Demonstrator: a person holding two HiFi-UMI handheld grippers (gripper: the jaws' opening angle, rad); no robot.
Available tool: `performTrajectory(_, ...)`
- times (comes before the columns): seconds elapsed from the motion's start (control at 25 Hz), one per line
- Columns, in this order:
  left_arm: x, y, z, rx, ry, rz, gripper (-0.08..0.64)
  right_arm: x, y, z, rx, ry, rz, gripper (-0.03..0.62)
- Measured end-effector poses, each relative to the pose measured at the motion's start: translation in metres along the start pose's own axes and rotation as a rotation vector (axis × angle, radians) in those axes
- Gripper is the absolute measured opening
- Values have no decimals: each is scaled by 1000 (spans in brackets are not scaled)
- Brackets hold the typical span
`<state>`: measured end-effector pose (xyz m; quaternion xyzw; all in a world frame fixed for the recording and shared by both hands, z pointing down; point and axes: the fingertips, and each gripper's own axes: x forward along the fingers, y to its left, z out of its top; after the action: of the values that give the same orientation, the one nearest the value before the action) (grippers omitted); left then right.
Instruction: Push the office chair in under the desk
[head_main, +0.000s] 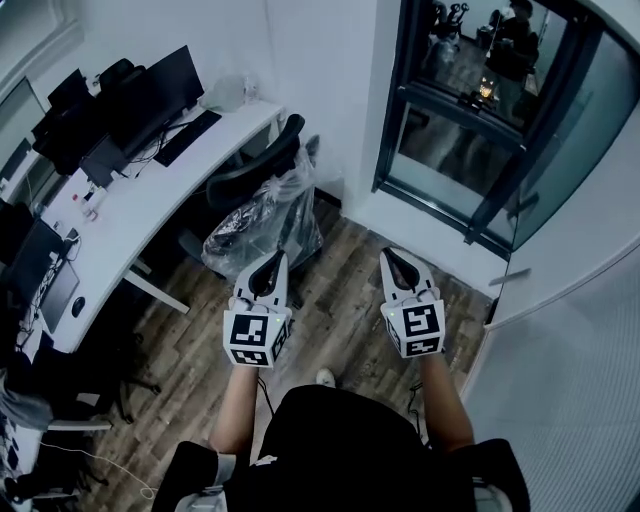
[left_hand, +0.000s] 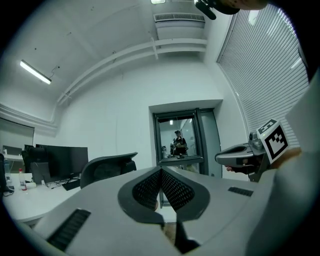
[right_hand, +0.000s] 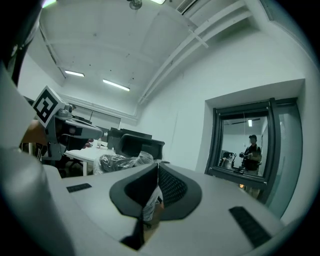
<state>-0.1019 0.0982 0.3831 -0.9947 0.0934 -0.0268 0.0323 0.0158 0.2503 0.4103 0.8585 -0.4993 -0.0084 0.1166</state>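
Left tongs (head_main: 272, 262), right tongs (head_main: 395, 256): both pressed together, empty, short of the chair. Office chair (head_main: 262, 170): beside the white worktop (head_main: 130, 215), not yet under. Probably rolls easily. Plastic wrap (head_main: 255, 225) on its seat looks slippery, so push the stiff backrest. Worktop leg (head_main: 160, 290) left of the chair may snag. Monitors (head_main: 150, 90) stand beyond the chair.

flr (head_main: 350, 320): wood planks | walls (head_main: 320, 60): wht | win (head_main: 455, 150): dark frame | ceil: strip lights (left_hand: 35, 72) on

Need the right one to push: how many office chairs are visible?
2: plastic-wrapped office chair at the end of the desk; dark chair lower left, half hidden. Others may hide.
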Motion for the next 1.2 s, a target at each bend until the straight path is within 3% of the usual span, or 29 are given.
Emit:
performTrajectory(0.28,53,34,-6,-8,-3,-19,11,62,-10,-5,-1,14,1,25)
performTrajectory(0.68,81,65,-25,-38,19,-10,11,114,0,-11,-17,44,44,25)
performTrajectory(1.0,94,74,-33,-102,14,-5,12,143,8,-6,-46,27,98,25)
performTrajectory(1.2,115,75,-40,-82,32,31,12,163,-5,-9,-54,9,132,25)
